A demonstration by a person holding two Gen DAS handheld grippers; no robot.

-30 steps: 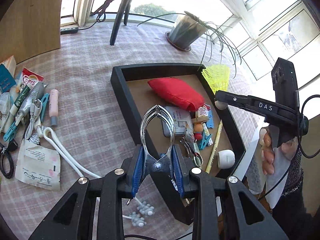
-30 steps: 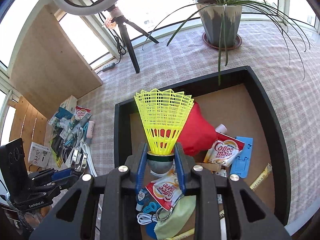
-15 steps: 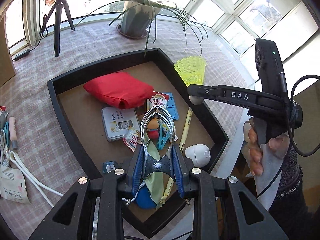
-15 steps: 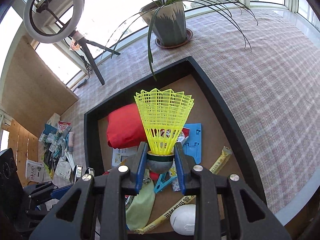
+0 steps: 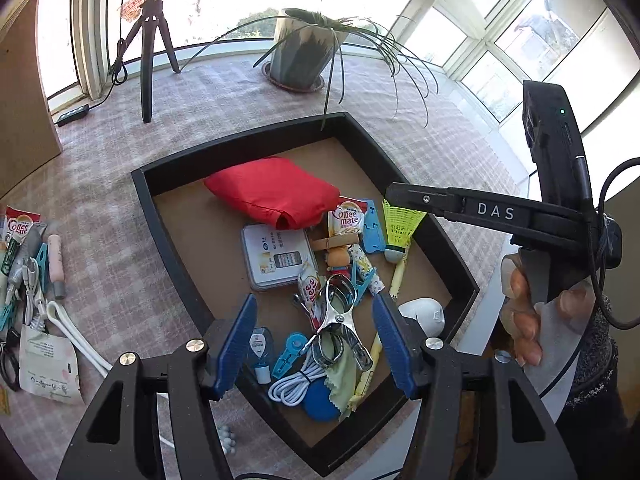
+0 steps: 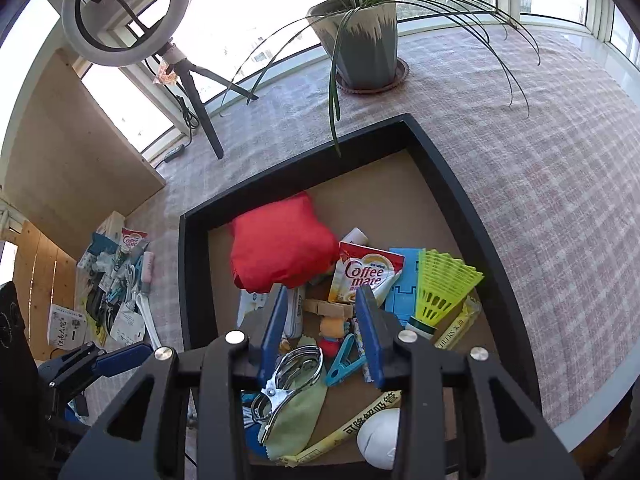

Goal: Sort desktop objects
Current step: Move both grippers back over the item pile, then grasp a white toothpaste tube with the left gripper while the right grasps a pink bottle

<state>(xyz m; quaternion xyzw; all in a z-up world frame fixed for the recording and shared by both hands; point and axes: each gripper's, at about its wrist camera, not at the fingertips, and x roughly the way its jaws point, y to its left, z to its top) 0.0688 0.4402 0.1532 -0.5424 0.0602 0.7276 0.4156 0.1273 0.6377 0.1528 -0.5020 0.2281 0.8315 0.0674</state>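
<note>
A black tray [image 5: 176, 236] [image 6: 452, 184] holds several sorted items. My left gripper [image 5: 316, 344] is open and empty above the tray's near part. A metal clip [image 5: 336, 320] [image 6: 288, 380] lies loose in the tray below it. My right gripper [image 6: 322, 332] is open and empty over the tray. A yellow shuttlecock [image 6: 440, 288] [image 5: 400, 228] lies on its side at the tray's right wall. A red pouch [image 5: 276, 192] [image 6: 280, 252] lies at the tray's back.
A pile of unsorted items [image 5: 32, 280] [image 6: 116, 288] lies on the checked cloth left of the tray. A potted plant [image 5: 304, 56] [image 6: 360, 44] and a tripod [image 5: 152, 52] stand at the back. The table edge runs close on the right [image 6: 600, 420].
My left gripper opened and let the metal clip fall into the tray. My right gripper opened and released the shuttlecock, which now lies in the tray at the right.
</note>
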